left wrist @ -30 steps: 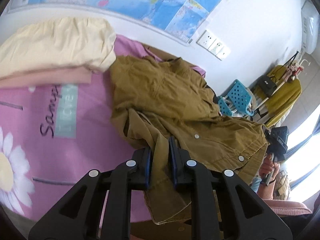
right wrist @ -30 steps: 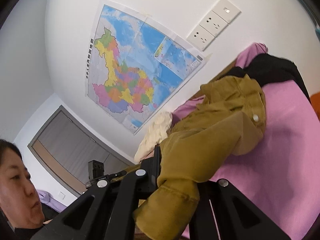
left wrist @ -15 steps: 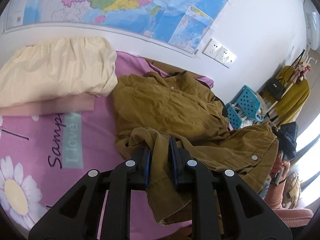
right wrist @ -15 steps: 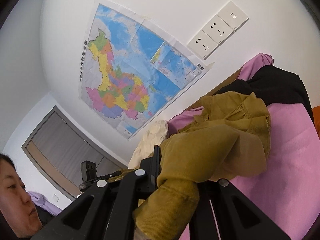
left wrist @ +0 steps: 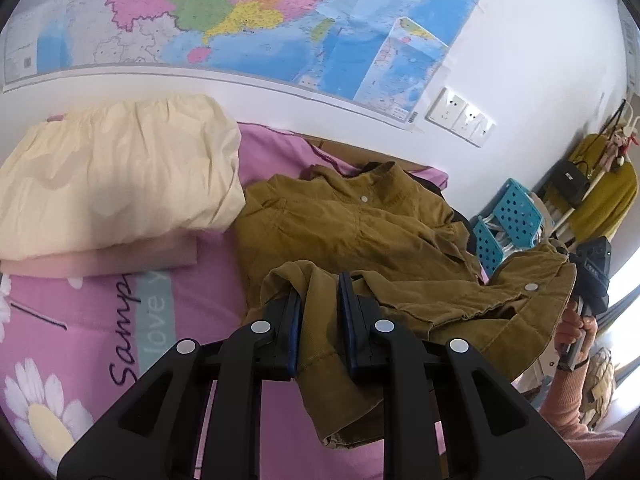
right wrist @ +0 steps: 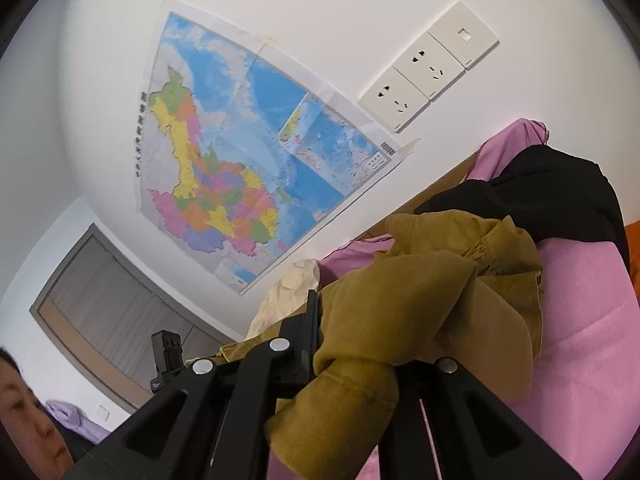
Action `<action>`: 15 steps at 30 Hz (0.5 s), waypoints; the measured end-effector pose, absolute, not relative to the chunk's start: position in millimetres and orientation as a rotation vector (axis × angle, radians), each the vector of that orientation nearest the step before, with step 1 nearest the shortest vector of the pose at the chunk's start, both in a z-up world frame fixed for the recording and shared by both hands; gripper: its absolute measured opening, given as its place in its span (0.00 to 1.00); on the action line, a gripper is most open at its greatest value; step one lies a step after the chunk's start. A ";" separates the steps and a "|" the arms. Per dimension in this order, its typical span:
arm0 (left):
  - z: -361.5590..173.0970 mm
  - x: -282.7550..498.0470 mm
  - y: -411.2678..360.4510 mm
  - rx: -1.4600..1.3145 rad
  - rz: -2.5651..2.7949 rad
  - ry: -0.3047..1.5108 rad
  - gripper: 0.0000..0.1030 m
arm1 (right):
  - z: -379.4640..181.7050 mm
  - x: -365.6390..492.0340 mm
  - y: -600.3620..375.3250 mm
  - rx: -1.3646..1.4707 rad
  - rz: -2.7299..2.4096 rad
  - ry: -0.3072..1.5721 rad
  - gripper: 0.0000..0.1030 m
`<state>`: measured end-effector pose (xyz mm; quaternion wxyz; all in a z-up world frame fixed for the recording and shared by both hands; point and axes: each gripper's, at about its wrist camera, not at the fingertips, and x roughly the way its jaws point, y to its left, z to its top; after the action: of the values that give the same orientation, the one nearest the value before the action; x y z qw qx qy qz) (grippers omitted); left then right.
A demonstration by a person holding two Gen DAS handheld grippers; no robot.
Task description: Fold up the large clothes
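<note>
A mustard-brown corduroy jacket point(left wrist: 360, 224) lies on the pink bed sheet point(left wrist: 100, 320), its collar toward the wall. My left gripper point(left wrist: 319, 300) is shut on a fold of its lower edge, lifted above the sheet. In the right wrist view the same jacket point(right wrist: 420, 300) bunches over my right gripper point(right wrist: 348, 320), which is shut on the cloth; its right finger is hidden under the fabric. The right gripper point(left wrist: 588, 280) also shows at the far right of the left wrist view, holding the jacket's other corner, with a hand below it.
A folded cream garment point(left wrist: 116, 172) on a pale pink one lies left of the jacket. A black garment point(right wrist: 540, 196) lies at the bed's head. A wall map point(left wrist: 240, 20), sockets point(left wrist: 460, 116), a blue stool point(left wrist: 508, 224) and a clothes rack point(left wrist: 600, 184) stand beyond. A person's face is at lower left.
Both grippers have moved toward the wall with the jacket's lower edge, folding it up over the body. The map and sockets loom larger in both views.
</note>
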<state>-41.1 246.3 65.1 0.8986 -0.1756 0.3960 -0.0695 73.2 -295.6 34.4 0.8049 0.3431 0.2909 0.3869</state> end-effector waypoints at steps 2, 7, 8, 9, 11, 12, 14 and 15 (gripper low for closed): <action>66.3 -33.3 246.2 -0.355 -0.143 0.819 0.17 | 35.9 83.0 -294.7 0.736 0.812 0.626 0.06; 65.2 -8.8 249.1 -0.347 -0.127 0.834 0.17 | 36.2 105.9 -292.4 0.744 0.790 0.645 0.06; 64.9 -5.5 249.2 -0.347 -0.126 0.836 0.17 | 35.6 110.9 -292.1 0.747 0.785 0.649 0.06; 64.4 -0.8 248.9 -0.343 -0.121 0.837 0.17 | 35.1 114.9 -292.2 0.750 0.782 0.654 0.06; 63.7 5.4 247.5 -0.333 -0.109 0.840 0.17 | 33.7 122.8 -291.9 0.749 0.776 0.661 0.06; 63.3 8.3 246.0 -0.321 -0.102 0.840 0.17 | 32.6 126.1 -291.7 0.752 0.771 0.666 0.06; 62.4 11.6 243.7 -0.305 -0.091 0.840 0.17 | 30.5 133.0 -291.5 0.752 0.765 0.674 0.06; 62.2 13.5 242.3 -0.296 -0.086 0.838 0.17 | 29.2 136.1 -291.7 0.755 0.762 0.678 0.06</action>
<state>13.5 242.3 62.2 0.9019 -0.1430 0.4054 -0.0418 136.1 -291.7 29.2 0.8053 0.3528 0.3168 0.3560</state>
